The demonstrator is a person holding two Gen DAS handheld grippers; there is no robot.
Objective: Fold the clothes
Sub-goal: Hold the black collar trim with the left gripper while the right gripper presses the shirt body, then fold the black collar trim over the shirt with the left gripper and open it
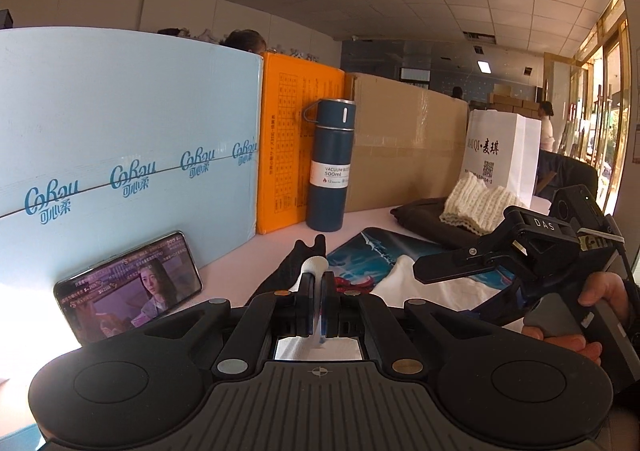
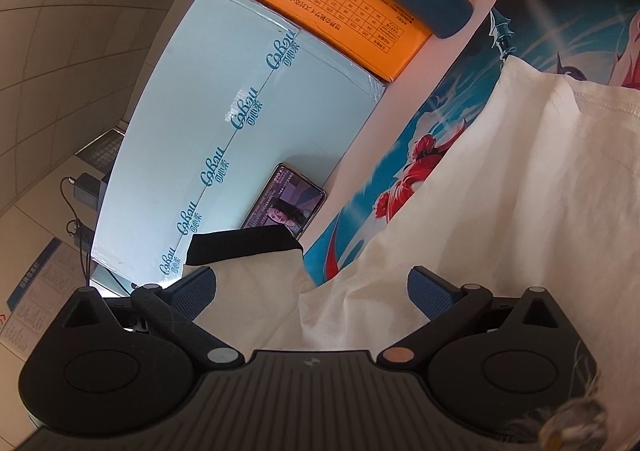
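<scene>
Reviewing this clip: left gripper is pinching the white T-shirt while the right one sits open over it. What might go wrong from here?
1. The left gripper is shut on only a small white bunch of the white T-shirt with black sleeve trim, so the cloth may slip out when pulled.
2. The tall dark blue vacuum bottle stands near the shirt; dragged fabric might tip it.
3. The smartphone playing a video leans against the light blue box; a swinging sleeve might knock it flat.

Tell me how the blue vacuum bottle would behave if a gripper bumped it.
The vacuum bottle stands upright, tall on a narrow base, so it would probably tip rather than slide. Its round body would likely roll once down. It looks like smooth metal, so probably slippery and rigid.
</scene>
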